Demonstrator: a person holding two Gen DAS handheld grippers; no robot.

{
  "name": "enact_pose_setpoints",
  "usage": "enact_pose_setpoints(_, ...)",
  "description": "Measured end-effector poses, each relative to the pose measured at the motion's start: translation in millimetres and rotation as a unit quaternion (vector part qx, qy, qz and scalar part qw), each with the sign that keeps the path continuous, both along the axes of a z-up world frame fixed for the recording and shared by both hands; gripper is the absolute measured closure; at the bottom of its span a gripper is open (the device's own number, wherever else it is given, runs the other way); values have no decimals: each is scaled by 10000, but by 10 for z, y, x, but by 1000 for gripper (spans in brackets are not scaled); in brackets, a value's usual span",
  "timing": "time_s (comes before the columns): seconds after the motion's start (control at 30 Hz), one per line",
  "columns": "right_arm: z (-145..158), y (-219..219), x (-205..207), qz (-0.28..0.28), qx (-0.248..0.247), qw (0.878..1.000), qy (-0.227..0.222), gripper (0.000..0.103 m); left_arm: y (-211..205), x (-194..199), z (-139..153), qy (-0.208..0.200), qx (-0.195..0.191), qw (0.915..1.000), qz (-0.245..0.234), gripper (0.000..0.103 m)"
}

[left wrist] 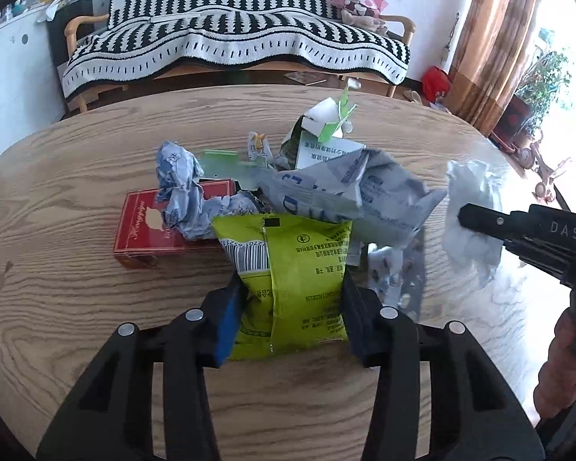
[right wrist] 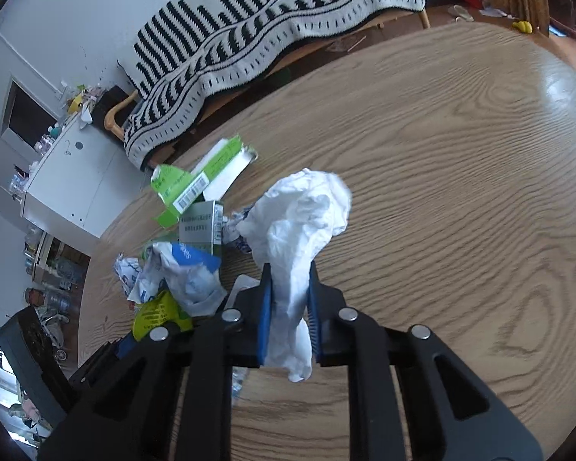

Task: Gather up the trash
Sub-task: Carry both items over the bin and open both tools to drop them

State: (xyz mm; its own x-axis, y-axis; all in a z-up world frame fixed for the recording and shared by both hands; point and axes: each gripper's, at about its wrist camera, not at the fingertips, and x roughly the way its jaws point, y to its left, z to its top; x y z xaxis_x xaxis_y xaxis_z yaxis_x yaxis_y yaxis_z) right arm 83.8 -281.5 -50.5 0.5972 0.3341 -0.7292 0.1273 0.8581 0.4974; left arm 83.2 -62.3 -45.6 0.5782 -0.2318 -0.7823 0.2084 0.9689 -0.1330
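Observation:
A yellow-green snack wrapper point(left wrist: 299, 253) lies at the near edge of a trash pile on the wooden table point(left wrist: 76, 307). My left gripper point(left wrist: 292, 280) is shut on it, a blue pad pressing each side. The pile also holds a red cigarette box point(left wrist: 142, 230), a crumpled blue-white wrapper point(left wrist: 180, 188), a grey paper bag point(left wrist: 345, 192) and a torn green-white carton point(left wrist: 326, 123). To the right, my right gripper point(right wrist: 290, 269) is shut on a crumpled white tissue point(right wrist: 303, 211), which stands up between its pads. In the left wrist view the right gripper point(left wrist: 464, 217) reaches in from the right against the tissue point(left wrist: 468, 184).
A silver blister pack point(left wrist: 395, 272) lies just right of the green wrapper. Behind the table stands a sofa point(left wrist: 234, 38) under a black-and-white blanket. A white cabinet point(right wrist: 73, 184) is at the left. Bare table point(right wrist: 460, 134) stretches to the right of the pile. A hand point(left wrist: 568, 345) holds the right gripper.

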Motion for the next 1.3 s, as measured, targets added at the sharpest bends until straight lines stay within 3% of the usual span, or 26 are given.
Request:
enact_pose_setpoints(0.27,127,-410,-251,-185,-174,9996,-81,86,48,-251,391,-462,-115,9989,-45,58)
enact_pose_setpoints(0.43,221,-752,-498,-365,-398,9984,-135,86,-127,-303,532,-650,-158,9977,-135,58)
enact_pose_setpoints(0.8,212,-1928,-1350,-1231,-966,9876,-131,86,-1445,-557,580,-717,-226,9895,-1234,58)
enact_pose_setpoints(1.03,58,-2720,-1982,-1966,-1115,9741,7,86,-2469,-930,515,-766,-341,9744,-2086,58)
enact_pose_setpoints(1.3,-280,-3547,-2726,-2713,-1099,9554,383,86,-3513,-1468,243,-754,-288,9468,-3116,58)
